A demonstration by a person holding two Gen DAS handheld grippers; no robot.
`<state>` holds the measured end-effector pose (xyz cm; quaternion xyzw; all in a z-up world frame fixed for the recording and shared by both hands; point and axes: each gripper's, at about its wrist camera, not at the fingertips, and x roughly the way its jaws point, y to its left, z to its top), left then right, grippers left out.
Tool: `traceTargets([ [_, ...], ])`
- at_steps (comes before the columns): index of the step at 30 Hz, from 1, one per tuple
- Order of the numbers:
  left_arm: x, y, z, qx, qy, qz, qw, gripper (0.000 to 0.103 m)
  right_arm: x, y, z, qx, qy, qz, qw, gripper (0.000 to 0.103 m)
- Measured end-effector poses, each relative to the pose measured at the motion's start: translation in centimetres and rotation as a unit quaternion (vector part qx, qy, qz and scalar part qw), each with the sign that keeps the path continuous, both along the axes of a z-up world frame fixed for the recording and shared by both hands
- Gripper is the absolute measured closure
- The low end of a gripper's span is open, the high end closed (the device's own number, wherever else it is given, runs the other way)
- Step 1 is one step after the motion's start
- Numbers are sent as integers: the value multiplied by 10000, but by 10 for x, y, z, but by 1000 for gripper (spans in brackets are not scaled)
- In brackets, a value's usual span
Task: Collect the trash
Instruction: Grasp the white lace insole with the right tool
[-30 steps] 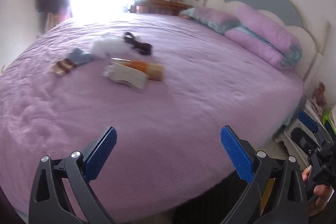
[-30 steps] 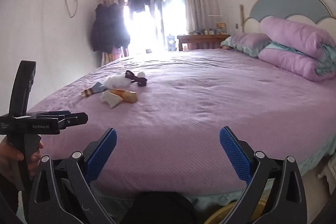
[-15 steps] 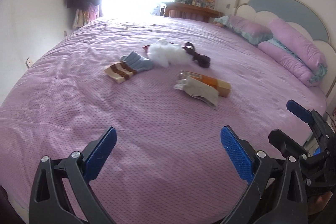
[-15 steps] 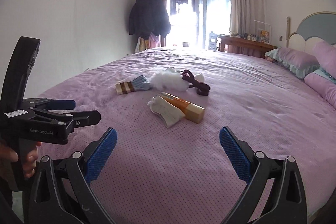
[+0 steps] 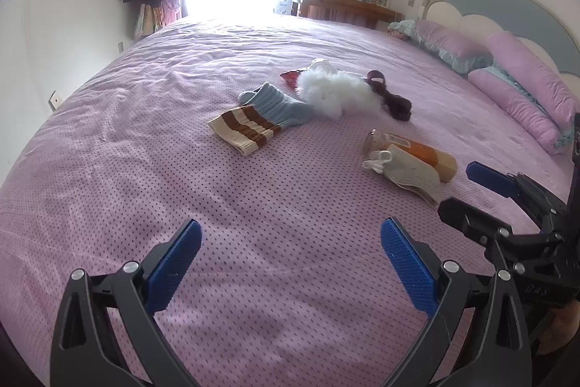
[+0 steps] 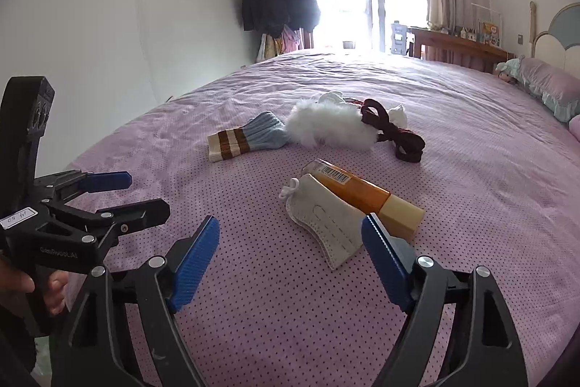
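"GenRobot.AI" on left tongs

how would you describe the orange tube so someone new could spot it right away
On the purple dotted bedspread, find the small cluster of items near its middle. Nearest the right gripper lies an orange plastic tube with a cream cap and barcode, the only hard, glossy item among soft ones.

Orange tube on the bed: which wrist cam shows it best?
Right wrist. The orange tube lies close and sharp there, barcode and beige cap visible, the face mask overlapping one side. Left wrist shows it farther off, half hidden behind the mask.
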<state>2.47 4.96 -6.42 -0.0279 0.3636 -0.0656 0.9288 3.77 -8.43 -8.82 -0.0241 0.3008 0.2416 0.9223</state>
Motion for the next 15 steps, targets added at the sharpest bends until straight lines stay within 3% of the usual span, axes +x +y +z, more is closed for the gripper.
traceTargets([
  [11, 31, 4, -8, -3, 47, -91, 9999, 4, 51, 19, -20, -768, 422, 30, 9961, 34],
  [13, 33, 5, -8, 11, 45, -88, 10000, 4, 56, 20, -23, -857, 551, 70, 9948, 38],
  [15, 35, 6, -9, -20, 60, -95, 9999, 4, 60, 22, -27, -958, 663, 97, 9931, 51],
])
